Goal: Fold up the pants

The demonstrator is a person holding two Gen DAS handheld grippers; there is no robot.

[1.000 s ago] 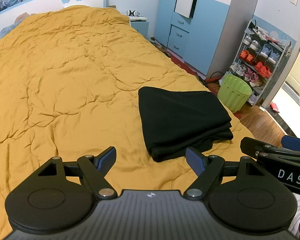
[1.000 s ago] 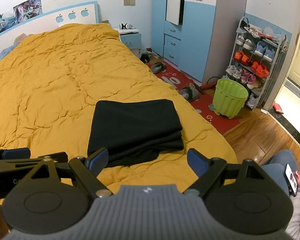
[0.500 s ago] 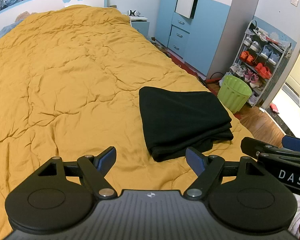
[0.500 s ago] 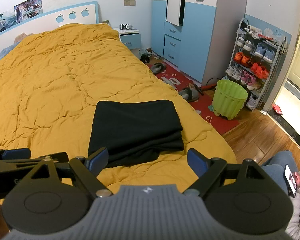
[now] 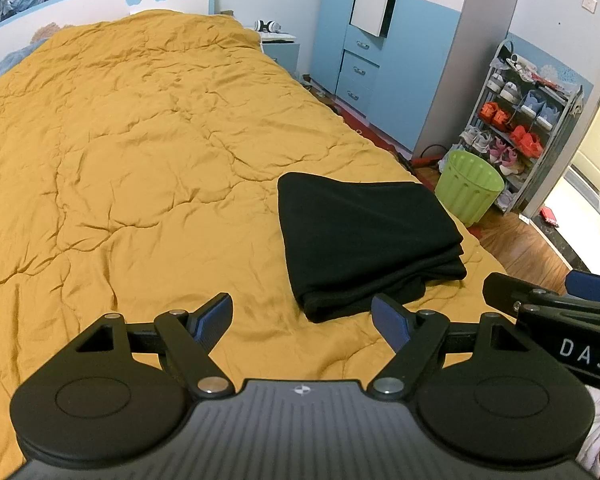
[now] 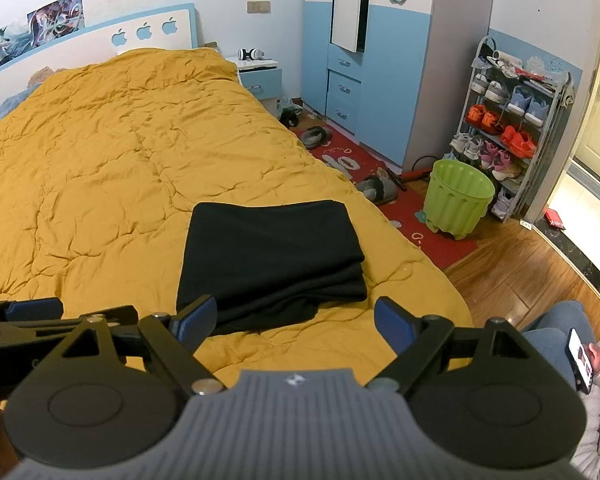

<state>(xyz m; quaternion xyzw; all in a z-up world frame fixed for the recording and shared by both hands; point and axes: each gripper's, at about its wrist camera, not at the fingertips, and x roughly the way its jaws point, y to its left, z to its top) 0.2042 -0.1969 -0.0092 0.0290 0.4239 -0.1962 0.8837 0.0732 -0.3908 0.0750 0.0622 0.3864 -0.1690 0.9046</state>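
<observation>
The black pants [image 5: 364, 236] lie folded into a flat rectangle on the yellow quilt [image 5: 140, 152], near the bed's right edge; they also show in the right wrist view [image 6: 268, 256]. My left gripper [image 5: 302, 320] is open and empty, held above the quilt short of the pants' near edge. My right gripper [image 6: 296, 318] is open and empty, just short of the pants' near edge. Each gripper shows at the side of the other's view.
A green bin [image 6: 458, 198], a shoe rack [image 6: 512, 120], slippers on a red mat [image 6: 340, 156] and a blue wardrobe [image 6: 364, 60] stand right of the bed. A seated person with a phone [image 6: 580, 354] is at lower right.
Both grippers have drawn back and risen very slightly. The pants have not moved.
</observation>
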